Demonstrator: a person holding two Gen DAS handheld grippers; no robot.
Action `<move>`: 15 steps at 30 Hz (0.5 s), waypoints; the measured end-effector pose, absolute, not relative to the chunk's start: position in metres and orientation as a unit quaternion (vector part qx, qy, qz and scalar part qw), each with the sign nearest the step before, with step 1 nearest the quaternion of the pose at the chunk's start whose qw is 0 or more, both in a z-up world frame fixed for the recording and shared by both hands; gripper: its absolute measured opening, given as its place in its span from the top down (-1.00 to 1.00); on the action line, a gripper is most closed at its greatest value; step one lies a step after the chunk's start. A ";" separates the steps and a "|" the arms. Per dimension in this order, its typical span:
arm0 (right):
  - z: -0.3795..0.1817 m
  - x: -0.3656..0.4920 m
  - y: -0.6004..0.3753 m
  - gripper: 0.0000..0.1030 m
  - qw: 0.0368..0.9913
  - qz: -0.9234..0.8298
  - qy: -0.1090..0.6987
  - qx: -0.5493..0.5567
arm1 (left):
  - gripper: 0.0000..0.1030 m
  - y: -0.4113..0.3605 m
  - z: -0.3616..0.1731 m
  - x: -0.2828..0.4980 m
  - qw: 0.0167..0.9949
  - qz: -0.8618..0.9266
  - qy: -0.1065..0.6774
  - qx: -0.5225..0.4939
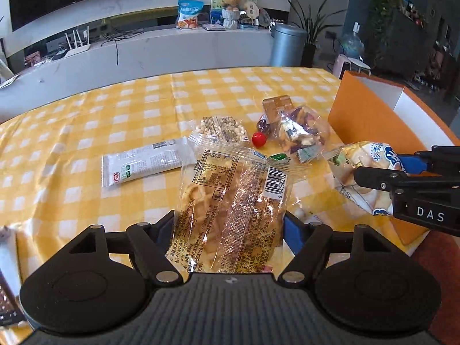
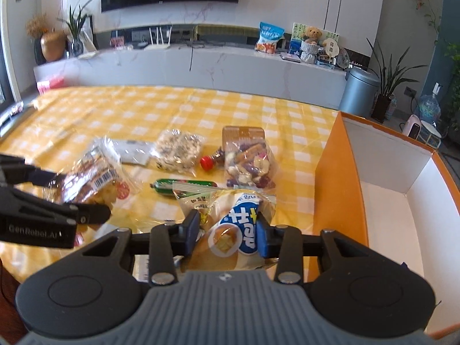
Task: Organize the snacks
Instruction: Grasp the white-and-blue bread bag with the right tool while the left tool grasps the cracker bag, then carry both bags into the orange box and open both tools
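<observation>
My left gripper [image 1: 230, 230] is shut on a clear pastry bag [image 1: 230, 207] and holds it above the yellow checked table [image 1: 86, 115]. In the right wrist view the left gripper [image 2: 86, 198] and its pastry bag [image 2: 92, 178] show at the left. My right gripper [image 2: 227, 233] is shut on a cream and blue snack bag [image 2: 238, 230], held beside the orange box [image 2: 333, 178]. The right gripper [image 1: 382, 169] and its snack bag [image 1: 359, 172] also show in the left wrist view, next to the orange box [image 1: 362, 115].
On the table lie a white packet [image 1: 141, 161], a bag of white puffs [image 1: 221, 130], a mixed dried-fruit bag [image 1: 302, 135], a tan packet [image 1: 277, 106], a red-capped item [image 1: 258, 138] and a green sausage [image 2: 184, 185]. The box interior [image 2: 388, 230] is white.
</observation>
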State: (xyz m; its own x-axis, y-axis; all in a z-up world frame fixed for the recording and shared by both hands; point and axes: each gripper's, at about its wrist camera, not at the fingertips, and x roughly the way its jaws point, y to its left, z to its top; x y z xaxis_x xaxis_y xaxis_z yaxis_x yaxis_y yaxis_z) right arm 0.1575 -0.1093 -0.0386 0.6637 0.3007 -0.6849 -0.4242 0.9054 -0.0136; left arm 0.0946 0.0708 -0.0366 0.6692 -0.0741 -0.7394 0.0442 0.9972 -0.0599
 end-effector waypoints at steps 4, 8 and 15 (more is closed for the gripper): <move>-0.021 0.143 -0.117 0.25 0.914 0.210 0.341 -0.069 | -0.66 0.059 -0.018 0.083 0.921 -0.041 0.387 -0.020; -0.002 0.131 -0.130 0.25 0.923 0.209 0.319 -0.056 | -0.66 0.050 0.001 0.072 0.931 -0.049 0.361 -0.031; 0.029 0.117 -0.172 0.25 0.937 0.191 0.291 -0.038 | -0.66 0.027 0.027 0.065 0.941 -0.084 0.327 -0.014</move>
State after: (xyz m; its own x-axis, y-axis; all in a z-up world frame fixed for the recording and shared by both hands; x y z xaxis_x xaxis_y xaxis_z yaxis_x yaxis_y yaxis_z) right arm 0.1169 -0.1718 0.0286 0.7575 0.3360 -0.5598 -0.3802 0.9240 0.0402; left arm 0.0649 0.0271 0.0274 0.7714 -0.1682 -0.6137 0.1494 0.9854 -0.0822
